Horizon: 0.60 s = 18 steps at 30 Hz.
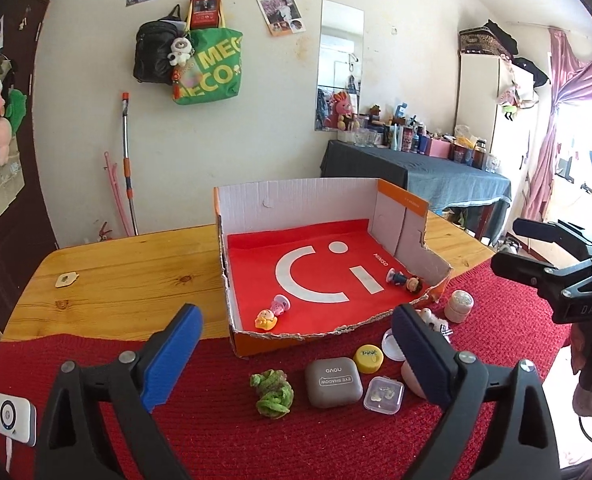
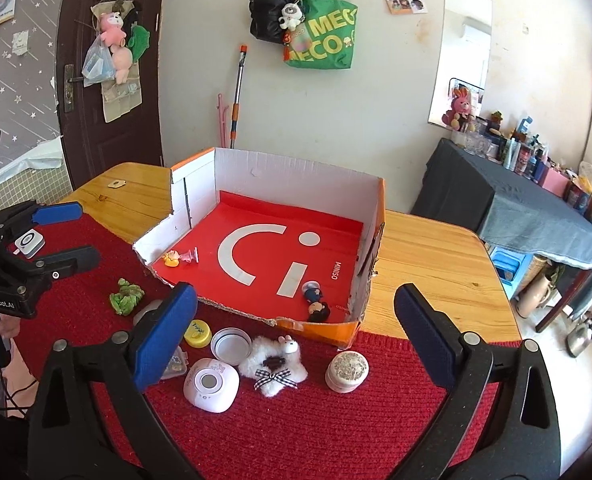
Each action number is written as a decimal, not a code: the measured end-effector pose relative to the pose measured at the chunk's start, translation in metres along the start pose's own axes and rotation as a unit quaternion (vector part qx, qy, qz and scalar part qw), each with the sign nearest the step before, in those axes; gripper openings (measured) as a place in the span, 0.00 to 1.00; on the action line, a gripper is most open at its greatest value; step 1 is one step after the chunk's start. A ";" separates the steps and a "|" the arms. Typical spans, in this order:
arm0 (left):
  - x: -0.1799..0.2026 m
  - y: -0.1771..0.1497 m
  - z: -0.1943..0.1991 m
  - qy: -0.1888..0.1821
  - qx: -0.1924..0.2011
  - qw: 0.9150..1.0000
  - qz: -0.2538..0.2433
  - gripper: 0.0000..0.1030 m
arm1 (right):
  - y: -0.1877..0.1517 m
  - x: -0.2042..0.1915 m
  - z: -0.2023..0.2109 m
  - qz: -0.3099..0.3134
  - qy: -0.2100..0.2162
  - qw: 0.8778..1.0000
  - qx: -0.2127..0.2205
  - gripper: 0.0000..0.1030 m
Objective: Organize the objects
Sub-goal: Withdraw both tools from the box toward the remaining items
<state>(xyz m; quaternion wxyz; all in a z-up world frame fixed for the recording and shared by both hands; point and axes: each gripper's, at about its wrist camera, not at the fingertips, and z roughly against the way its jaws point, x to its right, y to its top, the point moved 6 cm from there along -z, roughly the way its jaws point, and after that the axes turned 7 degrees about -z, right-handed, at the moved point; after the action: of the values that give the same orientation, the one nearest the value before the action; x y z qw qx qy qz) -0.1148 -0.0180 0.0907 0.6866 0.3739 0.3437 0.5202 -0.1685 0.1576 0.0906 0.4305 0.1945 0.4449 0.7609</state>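
An open cardboard box (image 1: 296, 204) (image 2: 280, 168) with a red liner stands on the table; a yellow-and-pink figurine (image 1: 270, 314) (image 2: 180, 258) and a dark-haired doll (image 1: 406, 280) (image 2: 316, 300) lie inside. In front, on the red mat, lie a green scrunchie (image 1: 272, 394) (image 2: 126, 296), a grey eyeshadow case (image 1: 333, 382), a yellow cap (image 1: 369, 357) (image 2: 197, 333), a clear small box (image 1: 383, 394), a white lid (image 2: 231, 345), a pink round device (image 2: 211, 385), a fluffy white alpaca (image 2: 274, 364) and a beige jar (image 1: 459, 305) (image 2: 347, 370). My left gripper (image 1: 296, 356) and right gripper (image 2: 294, 340) are both open and empty above the mat.
The wooden table (image 1: 128, 264) extends left and behind the box. A white gadget (image 1: 14, 420) (image 2: 29, 242) lies at the mat's left edge. A cloth-covered side table (image 2: 536, 208) with bottles stands to the right. Bags hang on the wall (image 1: 200, 60).
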 end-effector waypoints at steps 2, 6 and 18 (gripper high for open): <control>0.001 -0.005 0.003 0.009 0.003 1.000 0.006 0.95 | -0.006 0.004 0.004 -0.012 -0.009 1.000 0.009 0.99; 0.005 -0.019 0.001 0.023 -0.005 1.000 0.012 0.96 | -0.020 0.012 0.006 -0.030 -0.034 0.999 0.020 1.00; -0.005 -0.068 -0.027 0.036 -0.079 0.995 0.046 0.96 | -0.066 0.038 -0.023 -0.072 -0.060 0.995 -0.028 1.00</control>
<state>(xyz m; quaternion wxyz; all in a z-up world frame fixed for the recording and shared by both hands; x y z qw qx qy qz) -0.1075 -0.0307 0.0186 0.6765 0.3147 0.3088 0.5899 -0.1734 0.1926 0.0196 0.5152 0.1948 0.4100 0.7270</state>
